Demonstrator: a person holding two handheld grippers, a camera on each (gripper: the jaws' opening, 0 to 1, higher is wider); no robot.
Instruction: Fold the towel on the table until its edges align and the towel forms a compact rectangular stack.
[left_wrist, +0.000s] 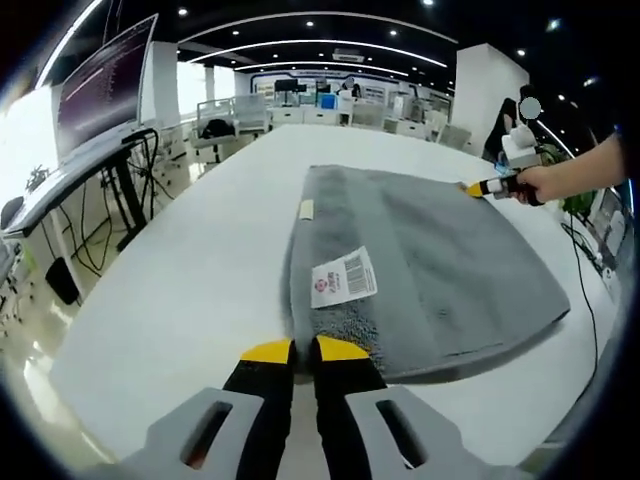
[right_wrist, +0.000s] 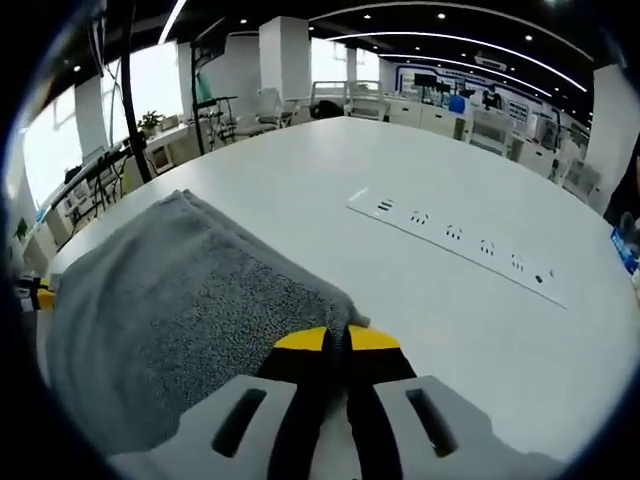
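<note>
A grey towel (left_wrist: 440, 270) lies flat on the white table (left_wrist: 200, 270), with a white barcode label (left_wrist: 344, 277) on top near its front edge. My left gripper (left_wrist: 303, 350), yellow-tipped, is shut on the towel's near corner. At the far right corner a hand holds my right gripper (left_wrist: 484, 187) against the towel's edge. In the right gripper view the towel (right_wrist: 180, 310) spreads to the left, and my right gripper (right_wrist: 336, 340) is shut on its corner. The left gripper's yellow tip (right_wrist: 40, 296) peeks out at the towel's far side.
A flush socket strip (right_wrist: 450, 240) is set into the table (right_wrist: 480, 330) to the right of the towel. A monitor on a stand (left_wrist: 100, 90) is off the table's left side. A black cable (left_wrist: 585, 290) runs along the right edge. Desks and chairs stand behind.
</note>
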